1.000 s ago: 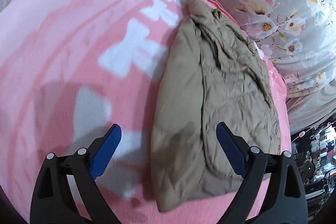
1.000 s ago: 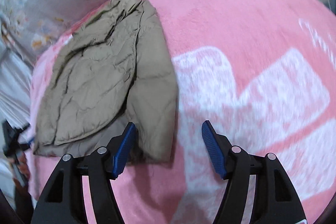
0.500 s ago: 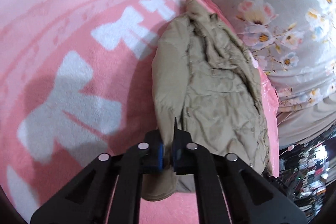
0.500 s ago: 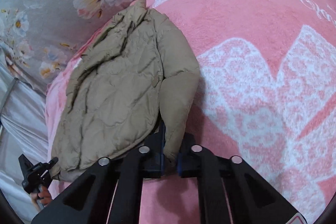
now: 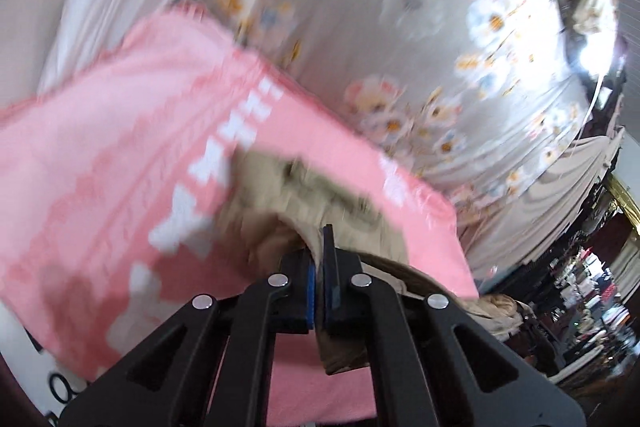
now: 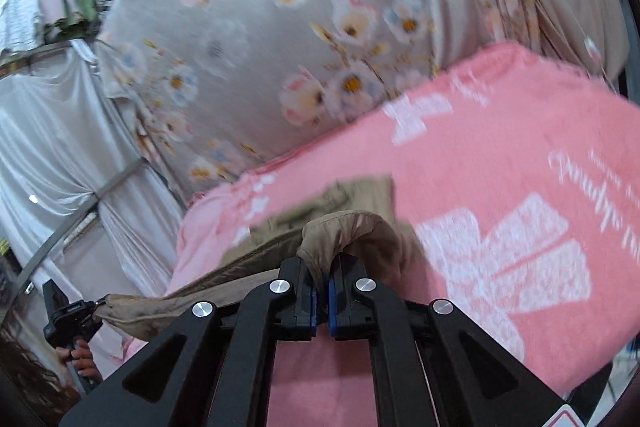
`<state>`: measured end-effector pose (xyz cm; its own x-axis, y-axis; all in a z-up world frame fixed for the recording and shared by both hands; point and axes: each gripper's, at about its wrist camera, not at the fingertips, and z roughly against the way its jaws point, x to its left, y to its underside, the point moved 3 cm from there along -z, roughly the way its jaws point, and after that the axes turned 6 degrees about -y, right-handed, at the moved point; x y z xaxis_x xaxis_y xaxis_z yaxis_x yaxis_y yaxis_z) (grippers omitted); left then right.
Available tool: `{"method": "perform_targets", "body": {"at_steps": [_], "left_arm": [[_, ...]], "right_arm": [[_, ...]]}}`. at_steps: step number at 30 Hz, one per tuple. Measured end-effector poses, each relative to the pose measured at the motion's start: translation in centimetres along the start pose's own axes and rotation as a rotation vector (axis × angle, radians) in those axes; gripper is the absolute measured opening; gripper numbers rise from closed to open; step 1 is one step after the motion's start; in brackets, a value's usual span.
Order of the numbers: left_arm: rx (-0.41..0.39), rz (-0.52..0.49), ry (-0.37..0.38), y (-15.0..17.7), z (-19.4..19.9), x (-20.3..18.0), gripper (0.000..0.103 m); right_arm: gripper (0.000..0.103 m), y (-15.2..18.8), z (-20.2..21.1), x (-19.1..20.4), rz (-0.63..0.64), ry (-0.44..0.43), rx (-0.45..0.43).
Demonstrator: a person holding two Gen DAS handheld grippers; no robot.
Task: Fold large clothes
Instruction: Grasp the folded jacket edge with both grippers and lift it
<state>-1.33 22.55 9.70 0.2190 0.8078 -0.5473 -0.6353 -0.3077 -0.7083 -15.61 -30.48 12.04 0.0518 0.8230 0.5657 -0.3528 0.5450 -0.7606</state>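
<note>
Broadly, both wrist views look across a pink blanket (image 6: pixel 500 163) spread over a bed, with a grey flowered sheet (image 6: pixel 280 39) hanging behind it. On the blanket lies the khaki quilted jacket (image 6: pixel 352 195), its far part resting flat near the blanket's back edge and its near hem raised off the surface.

The jacket stretches away from both grippers toward the sheet, so its long axis runs forward along the fingers, and the lifted hem spans sideways between the two hands. A fold that carries the hem forward over the resting part would, by this layout, be the move that fits; that is a judgement from how the cloth lies. Neither arm looks clearly nearer the far end.

The right gripper (image 6: pixel 321 297) is clamped on a rounded roll of the hem that arches just above its blue pads. The left gripper (image 5: pixel 317 285) is likewise pinched on fabric, which rises between its pads and hangs below them.

The right view alone shows the hem pulled into a taut band running to the other gripper held in a hand (image 6: pixel 78 355). The left view is heavily blurred, yet shows a cluttered room at its right edge.
</note>
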Motion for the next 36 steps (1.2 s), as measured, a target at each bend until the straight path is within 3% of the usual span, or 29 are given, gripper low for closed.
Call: {"method": "perform_targets", "body": {"at_steps": [3,7,12,18,26,36], "left_arm": [[-0.072,-0.034,-0.03,-2.9,-0.8,-1.7,0.002],[-0.085,-0.074,-0.162,-6.0,-7.4,-1.9,0.003],[0.023,-0.107,-0.373,-7.3,-18.5,0.6,0.003],[0.137,-0.13,-0.515,-5.7,-27.6,3.6,0.003],[0.2,-0.165,-0.567,-2.8,-32.5,6.5,0.004],[0.196,-0.178,-0.563,-1.2,-34.7,7.6,0.005]], "right_arm": [[0.003,-3.3,-2.2,1.8,0.024,-0.027,-0.05],[0.003,-6.2,-9.3,0.8,0.024,0.036,-0.062],[0.003,-6.7,-18.9,-2.8,0.014,0.182,0.001],[0.003,-4.3,-26.8,-7.6,-0.039,0.305,0.11],[0.003,-1.3,-30.9,-11.2,-0.048,0.36,0.213],[0.002,1.6,-33.8,-13.1,-0.039,0.385,0.274]]}}
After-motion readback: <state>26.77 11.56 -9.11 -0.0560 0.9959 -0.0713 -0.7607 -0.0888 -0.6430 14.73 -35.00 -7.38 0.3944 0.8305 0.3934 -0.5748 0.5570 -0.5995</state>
